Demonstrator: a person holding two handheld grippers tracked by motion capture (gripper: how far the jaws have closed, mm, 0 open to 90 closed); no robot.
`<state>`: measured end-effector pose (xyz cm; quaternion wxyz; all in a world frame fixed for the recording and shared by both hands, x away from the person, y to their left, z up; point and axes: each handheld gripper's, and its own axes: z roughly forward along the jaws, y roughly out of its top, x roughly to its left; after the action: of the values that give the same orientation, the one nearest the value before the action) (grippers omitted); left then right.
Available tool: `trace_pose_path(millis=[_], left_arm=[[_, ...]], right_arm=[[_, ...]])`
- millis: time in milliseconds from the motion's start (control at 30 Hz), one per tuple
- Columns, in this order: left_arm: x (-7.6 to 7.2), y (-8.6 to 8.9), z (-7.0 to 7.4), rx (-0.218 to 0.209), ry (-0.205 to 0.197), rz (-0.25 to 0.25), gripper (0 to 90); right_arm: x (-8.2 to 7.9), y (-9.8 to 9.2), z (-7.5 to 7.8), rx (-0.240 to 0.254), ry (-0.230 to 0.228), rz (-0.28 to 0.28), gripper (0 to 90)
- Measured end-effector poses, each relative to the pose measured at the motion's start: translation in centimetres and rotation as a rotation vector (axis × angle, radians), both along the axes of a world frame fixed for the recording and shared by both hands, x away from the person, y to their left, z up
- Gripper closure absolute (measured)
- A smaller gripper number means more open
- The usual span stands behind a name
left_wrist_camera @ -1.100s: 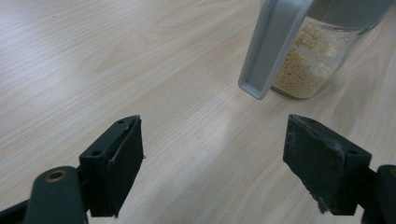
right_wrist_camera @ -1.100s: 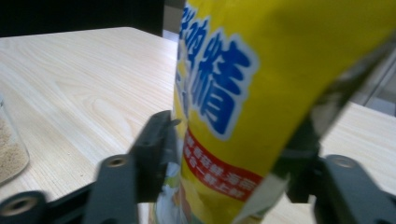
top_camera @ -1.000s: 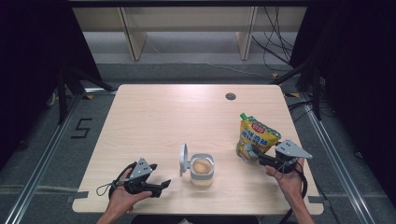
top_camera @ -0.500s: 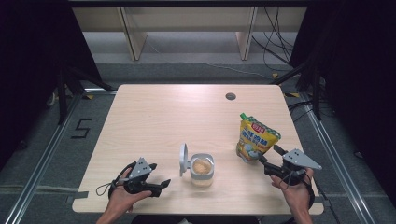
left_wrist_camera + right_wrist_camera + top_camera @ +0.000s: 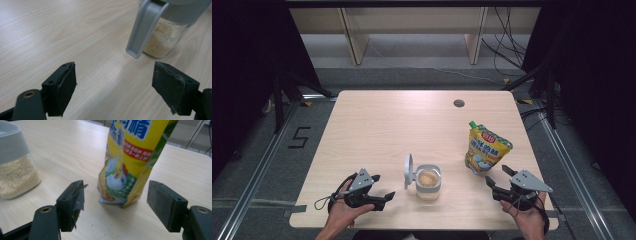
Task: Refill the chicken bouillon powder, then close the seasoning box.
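Right tongs (image 5: 498, 181) now lower in the high frame than a second ago: then up against the yellow pouch (image 5: 486, 148), now pulled back toward the bottom right, clear of it. Jaws spread wide, nothing between them. Pouch standing upright, right of centre, apparently unmoved. Left tongs (image 5: 382, 199) roughly where they were, lower left, jaws parted, empty, pointing toward the jar (image 5: 428, 181).

Reading: pouch let go or set down and standing alone; right hand backing off. Jar lid (image 5: 409, 170) flipped open, standing on edge at the jar's left side; pale granules inside, about half full seen through the wall. Likely a filling job paused or finished, lid not yet closed.

Right gripper view: pouch (image 5: 130, 162) centred between the two spread jaws, apart from both, base on the surface (image 5: 62, 150); jar (image 5: 15, 167) at left edge of frame. Left gripper view: jar (image 5: 162, 37) at upper right, grey lid flap (image 5: 145, 30) hanging down its side, jaws well short of it.

Hard to make out: pouch spout state, capped or open, too small in high view and cut off at the top of right gripper view. Print on pouch not legible. Jar rim cut off in the left gripper view. Forearms cut by the bottom edge.
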<state>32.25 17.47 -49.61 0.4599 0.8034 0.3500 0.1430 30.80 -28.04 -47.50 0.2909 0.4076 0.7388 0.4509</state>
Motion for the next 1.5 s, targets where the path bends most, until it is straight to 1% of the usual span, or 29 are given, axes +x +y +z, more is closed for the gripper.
trace_pose_path(millis=[133, 167, 200, 267, 300, 333, 433, 467, 500, 533, 633, 700, 767, 800, 833, 867, 900, 1000, 1067, 1100, 1133, 1167, 1200, 1233, 1267, 1400, 1433, 1467, 1500], left_arm=[[-0.1, -0.1, 0.1, -0.003, -0.007, -0.004, 18.4], [-0.1, -0.1, 0.1, -0.003, -0.010, -0.009, 18.4], [0.0, 0.0, 0.3, 0.019, -0.012, -0.022, 18.4], [0.0, 0.0, 0.3, 0.010, -0.015, -0.027, 18.4], [0.0, 0.0, 0.3, 0.010, -0.015, -0.027, 18.4], [-0.1, 0.0, 0.4, 0.001, -0.012, -0.020, 18.4], [-0.1, 0.0, 0.5, -0.011, 0.002, 0.004, 18.3], [-0.1, 0.1, 0.6, -0.013, -0.005, 0.011, 18.4], [-0.1, 0.2, 0.7, -0.019, -0.004, 0.011, 18.4], [0.0, 0.3, 0.8, -0.005, -0.011, 0.005, 18.4], [-0.1, 0.3, 1.0, -0.011, -0.012, 0.011, 18.4], [-0.3, 0.1, 1.1, -0.019, -0.009, 0.020, 19.1], [-0.1, 0.2, 1.3, -0.010, -0.032, -0.001, 24.1], [-0.1, 0.2, 1.3, -0.012, -0.034, 0.001, 25.2], [-0.1, 0.2, 1.3, -0.010, -0.037, 0.000, 26.7], [-0.1, 0.3, 1.3, -0.003, -0.037, -0.004, 34.0], [-0.2, 0.3, 1.2, -0.005, -0.032, 0.002, 34.0], [-0.4, 0.4, 1.2, -0.010, -0.041, -0.004, 52.2], [-0.5, 0.5, 1.4, -0.017, -0.049, -0.027, 62.5], [-0.4, 0.6, 1.5, -0.011, -0.073, -0.038, 67.3], [-0.5, 0.6, 1.6, -0.008, -0.081, -0.031, 71.5], [-0.5, 0.6, 1.9, 0.016, -0.121, -0.041, 78.4], [-0.5, 0.6, 1.9, 0.016, -0.121, -0.041, 81.6], [-0.5, 0.6, 1.9, 0.020, -0.131, -0.047, 81.6], [-0.7, 0.4, 1.9, -0.005, -0.117, -0.029, 85.6], [-0.6, -0.1, 2.4, -0.015, -0.138, -0.055, 87.0], [-0.5, -0.2, 2.5, -0.014, -0.144, -0.066, 87.3], [-0.6, -0.4, 2.6, -0.024, -0.138, -0.058, 87.5], [-0.5, -0.4, 2.7, -0.011, -0.144, -0.065, 87.6]], right_arm=[[-0.4, 0.2, 0.0, -0.011, 0.022, 0.011, 30.9], [-0.3, 0.1, -0.1, -0.038, -0.006, 0.027, 30.9], [-0.4, 0.3, -0.1, -0.023, 0.023, 0.030, 30.9], [-0.8, 0.4, -0.1, -0.027, 0.043, 0.007, 30.9], [-0.8, 0.4, -0.1, -0.027, 0.043, 0.007, 30.9], [-0.5, 0.2, -0.2, -0.057, 0.001, 0.026, 30.8], [-0.7, 0.3, -0.2, -0.065, 0.012, 0.026, 30.7], [-0.9, 0.4, -0.1, -0.047, 0.035, 0.025, 30.7], [-0.9, 0.4, -0.1, -0.047, 0.035, 0.025, 30.7], [-0.8, 0.3, -0.2, -0.061, -0.003, 0.030, 30.7], [-1.1, 0.4, -0.1, -0.052, 0.028, 0.024, 30.6], [-1.1, 0.4, -0.2, -0.063, 0.006, 0.027, 30.6], [-1.4, 0.5, -0.1, -0.052, 0.036, 0.023, 30.6], [-1.4, 0.4, -0.2, -0.066, 0.020, 0.025, 30.5], [-1.5, 0.5, -0.2, -0.057, 0.039, 0.024, 30.6], [-1.6, 0.6, -0.2, -0.054, 0.036, 0.040, 32.0], [-1.6, 0.6, -0.2, -0.054, 0.036, 0.040, 32.0], [-1.7, 0.6, 0.0, -0.068, -0.012, 0.041, 32.1], [-1.6, 0.7, -0.1, -0.071, -0.013, 0.052, 32.0], [-1.7, 0.7, 0.0, -0.072, 0.009, 0.040, 32.0], [-1.6, 0.6, -0.1, -0.084, -0.007, 0.039, 32.0], [-1.6, 0.6, -0.1, -0.082, -0.005, 0.032, 32.0], [-1.6, 0.6, -0.1, -0.082, -0.005, 0.032, 32.0], [-1.6, 0.7, -0.1, -0.076, 0.000, 0.031, 32.0], [-1.6, 0.6, 0.0, -0.087, -0.009, 0.029, 32.0], [-1.8, 0.8, -0.1, -0.063, 0.014, 0.019, 32.0], [-1.6, 0.7, -0.1, -0.083, -0.006, 0.031, 32.0], [-1.7, 0.8, -0.1, -0.069, 0.028, 0.038, 32.0], [-1.6, 0.8, -0.2, -0.064, 0.015, 0.034, 32.0]])
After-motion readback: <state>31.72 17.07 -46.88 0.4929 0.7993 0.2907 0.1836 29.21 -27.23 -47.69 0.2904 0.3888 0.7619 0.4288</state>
